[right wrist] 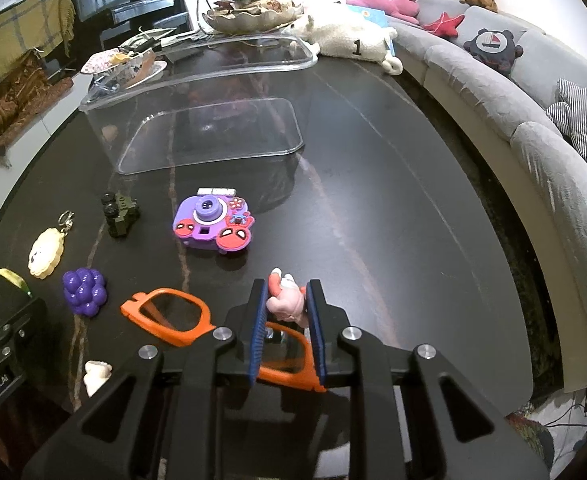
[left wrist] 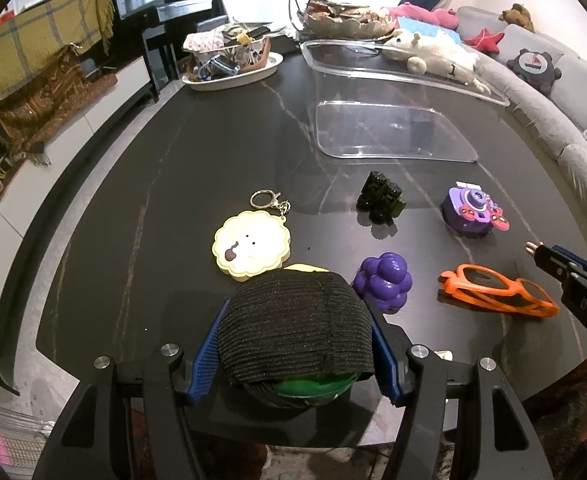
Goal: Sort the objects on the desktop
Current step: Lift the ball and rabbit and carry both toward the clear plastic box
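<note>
Room: living room, grey sofa (right wrist: 541, 136) curving past a dark tabletop (right wrist: 373, 200), piano (left wrist: 153, 12) at the back.
Bin: clear, empty, at the far middle of the tabletop (left wrist: 393, 128).
Left hand-held gripper (left wrist: 295, 344): clamped on a round bundle under a black knit cover (left wrist: 293, 328), green showing beneath, blue pads pressed to both sides.
Right hand-held gripper (right wrist: 287, 320): narrow, closed on a small pink figure (right wrist: 287, 300), raised over the orange glasses (right wrist: 165, 316).
Glasses: flat near the front edge, partly hidden under the right hand-held gripper.
Camera: purple toy (right wrist: 213, 222), between glasses and bin.
Truck: dark toy (right wrist: 119, 212), left of the camera, apart from it.
Grapes: purple cluster (right wrist: 84, 291), just left of the glasses.
Keychain: cream, scalloped, ring attached (left wrist: 251, 246), beside the grapes, just beyond the left hand-held gripper.
White piece: small, near the front edge (right wrist: 95, 376), too small to tell.
</note>
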Demonstrator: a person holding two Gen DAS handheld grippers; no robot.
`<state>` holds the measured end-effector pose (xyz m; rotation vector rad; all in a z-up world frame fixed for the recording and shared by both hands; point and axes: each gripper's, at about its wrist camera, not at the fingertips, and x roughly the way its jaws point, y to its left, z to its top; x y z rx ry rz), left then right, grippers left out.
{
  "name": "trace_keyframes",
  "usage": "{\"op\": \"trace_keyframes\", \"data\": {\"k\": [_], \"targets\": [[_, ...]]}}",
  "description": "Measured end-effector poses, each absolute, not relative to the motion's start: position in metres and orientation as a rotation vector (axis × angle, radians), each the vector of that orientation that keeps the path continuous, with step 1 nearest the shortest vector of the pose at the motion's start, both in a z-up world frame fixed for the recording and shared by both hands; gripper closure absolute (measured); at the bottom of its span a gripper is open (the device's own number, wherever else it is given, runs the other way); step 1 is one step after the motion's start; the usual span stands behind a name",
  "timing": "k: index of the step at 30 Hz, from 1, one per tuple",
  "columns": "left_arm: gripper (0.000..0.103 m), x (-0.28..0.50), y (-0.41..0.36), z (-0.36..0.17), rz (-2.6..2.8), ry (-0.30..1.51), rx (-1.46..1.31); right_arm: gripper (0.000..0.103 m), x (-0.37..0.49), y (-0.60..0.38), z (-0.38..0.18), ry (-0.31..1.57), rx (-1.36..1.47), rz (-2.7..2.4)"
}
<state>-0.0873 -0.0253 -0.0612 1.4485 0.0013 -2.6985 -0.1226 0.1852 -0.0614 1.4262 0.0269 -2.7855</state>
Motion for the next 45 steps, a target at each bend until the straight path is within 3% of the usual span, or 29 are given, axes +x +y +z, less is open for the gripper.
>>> {"op": "trace_keyframes", "data": {"k": [45], "targets": [[0.043,-0.044,0.017,0.008,-2.847,-0.036,1.308,0.086,-0.055,0.147,0.005,0.024,1.201,-2.742]]}}
